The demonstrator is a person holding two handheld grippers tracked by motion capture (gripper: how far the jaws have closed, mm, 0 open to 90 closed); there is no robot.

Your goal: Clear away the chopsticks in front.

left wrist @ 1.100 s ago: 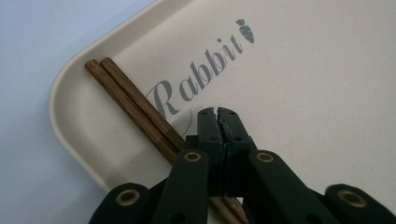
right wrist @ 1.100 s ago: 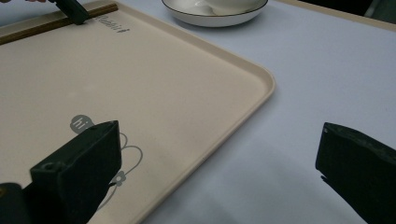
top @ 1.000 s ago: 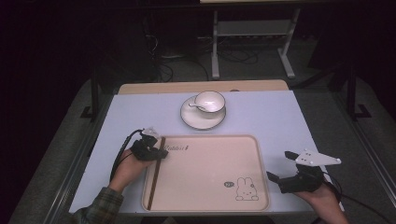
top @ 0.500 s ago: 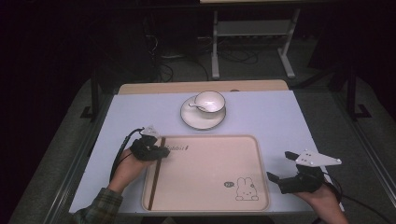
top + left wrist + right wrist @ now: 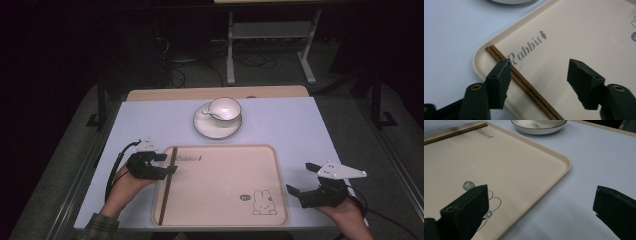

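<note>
A beige tray with a rabbit print lies at the table's near middle. A pair of brown chopsticks rests inside it along its left rim. My left gripper hovers open over the tray's far left corner. In the left gripper view the chopsticks pass just under the left jaw, and the gripper holds nothing over the tray. My right gripper stands open off the tray's right edge. In the right gripper view it straddles the tray's rim.
A white cup with a spoon stands on a saucer behind the tray, also seen as a saucer in the right gripper view. The pale table has bare surface to the right and left of the tray.
My left gripper has drawn slightly back toward the person over the tray's left rim. The right gripper, tray, cup and chopsticks have stayed put.
</note>
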